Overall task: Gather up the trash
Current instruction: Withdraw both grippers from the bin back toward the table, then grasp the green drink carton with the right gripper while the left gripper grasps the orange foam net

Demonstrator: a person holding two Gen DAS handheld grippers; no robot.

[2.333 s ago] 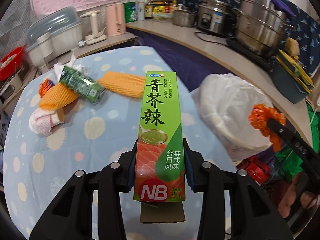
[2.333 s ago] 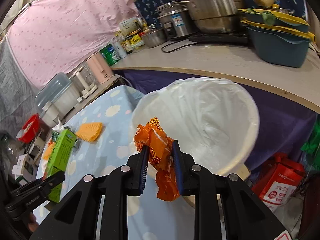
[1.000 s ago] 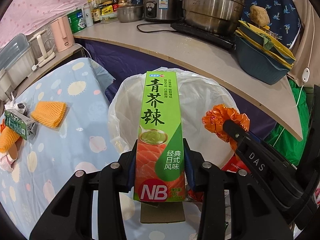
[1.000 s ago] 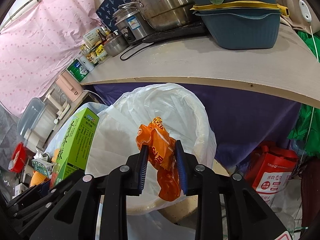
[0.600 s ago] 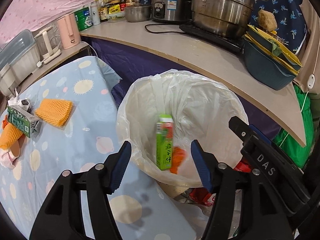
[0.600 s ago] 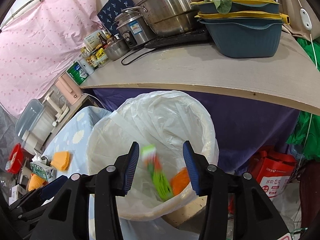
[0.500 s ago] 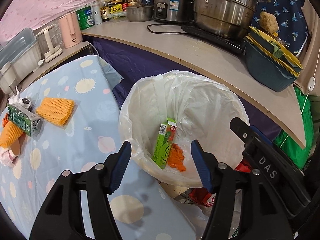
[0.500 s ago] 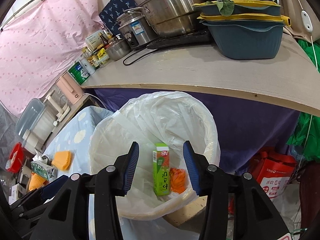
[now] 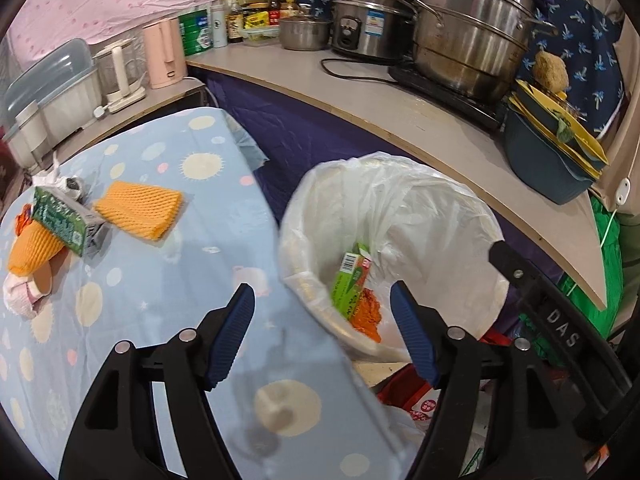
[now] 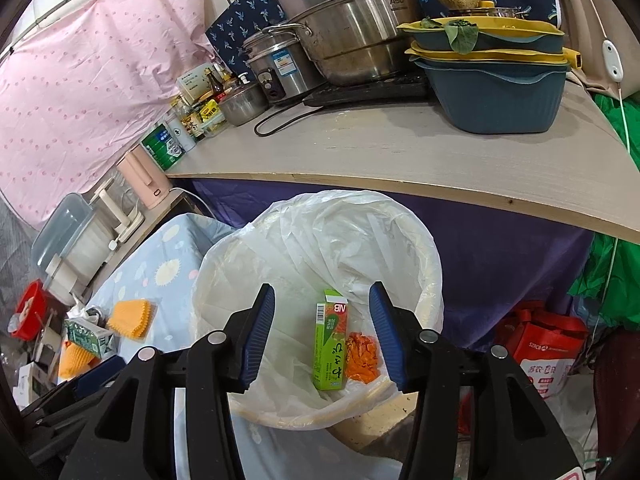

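So both your grippers, left (image 9: 322,330) & right (image 10: 322,332), have just spread their fingers and hold nothing, w/ the green box (image 10: 331,350) & orange wrapper (image 10: 362,356) lying inside the lined bin (image 10: 434,268), while more trash (image 9: 66,222) waits on the worktop (image 9: 160,280).

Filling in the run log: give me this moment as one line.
left gripper: open, empty | right gripper: open, empty | green box, orange wrapper: in bin | table: foam nets, carton remain
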